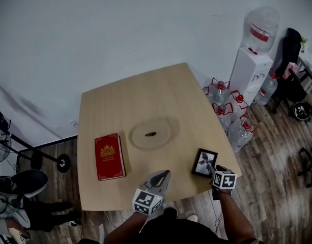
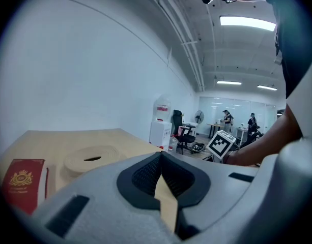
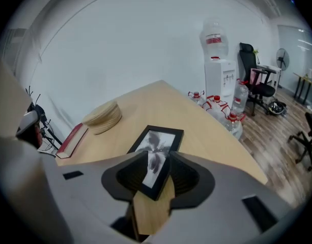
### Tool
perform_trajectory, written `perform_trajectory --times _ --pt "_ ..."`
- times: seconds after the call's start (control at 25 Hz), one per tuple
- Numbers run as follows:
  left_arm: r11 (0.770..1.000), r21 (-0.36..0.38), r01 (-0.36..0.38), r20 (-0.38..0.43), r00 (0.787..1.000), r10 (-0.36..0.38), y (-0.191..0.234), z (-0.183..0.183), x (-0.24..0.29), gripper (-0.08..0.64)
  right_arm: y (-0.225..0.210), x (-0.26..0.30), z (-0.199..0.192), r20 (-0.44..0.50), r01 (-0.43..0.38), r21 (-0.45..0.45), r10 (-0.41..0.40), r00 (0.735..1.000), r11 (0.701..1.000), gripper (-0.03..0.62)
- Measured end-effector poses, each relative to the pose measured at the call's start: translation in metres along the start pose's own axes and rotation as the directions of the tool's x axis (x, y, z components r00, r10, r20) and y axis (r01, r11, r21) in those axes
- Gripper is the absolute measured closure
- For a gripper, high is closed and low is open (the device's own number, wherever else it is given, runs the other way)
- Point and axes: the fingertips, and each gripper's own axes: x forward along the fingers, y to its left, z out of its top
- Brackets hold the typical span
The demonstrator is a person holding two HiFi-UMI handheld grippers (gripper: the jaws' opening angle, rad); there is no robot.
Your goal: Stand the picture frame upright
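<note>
Head view: we look down on a pale wooden counter, with both tools at its near edge.
Picture frame: a slim black rectangular border around a grey, monochrome picture with a dark blotchy shape in the middle; we cannot make out its subject.
Frame's place: it lies flat and face up near the counter's right front corner, turned at a slant to the edge, well apart from the other things.
Right tool: its jaws are spread, the frame's near end sits between them, and we see no pad pressing on it.
Left tool: its tips are pressed together with nothing between them, above the counter's front edge.
Other things: a red book lies at the left and a round wooden piece in the middle.
</note>
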Motion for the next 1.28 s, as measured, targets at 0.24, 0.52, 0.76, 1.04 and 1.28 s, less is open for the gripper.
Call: perform_trajectory --times 0.24,0.52,0.76,1.04,1.28 --pt "1.0 -0.01 -0.012 -0.023 1.0 0.011 0.014 -0.011 -0.003 0.56 -0.007 0.024 -0.004 -0.038 0.039 0.062 -0.037 0.999 0.997 0.465" --pt "1.0 -0.022 -0.022 -0.033 0.999 0.021 0.028 -0.016 -0.006 0.559 -0.014 0.037 -0.003 -0.056 0.081 0.102 -0.075 0.996 0.991 0.462" --pt "0.999 -0.033 -0.018 -0.035 0.999 0.017 0.033 -0.021 -0.006 0.56 -0.022 0.043 -0.009 -0.086 0.121 0.109 -0.112 0.99 0.987 0.463" --pt "0.999 -0.043 -0.021 -0.029 0.999 0.02 0.041 -0.023 -0.007 0.56 -0.022 0.046 -0.01 -0.088 0.14 0.108 -0.13 0.988 0.984 0.469" --pt "0.998 -0.05 -0.031 -0.032 0.999 0.029 0.042 -0.026 -0.013 0.56 -0.024 0.043 -0.011 -0.087 0.146 0.127 -0.136 0.987 0.981 0.519"
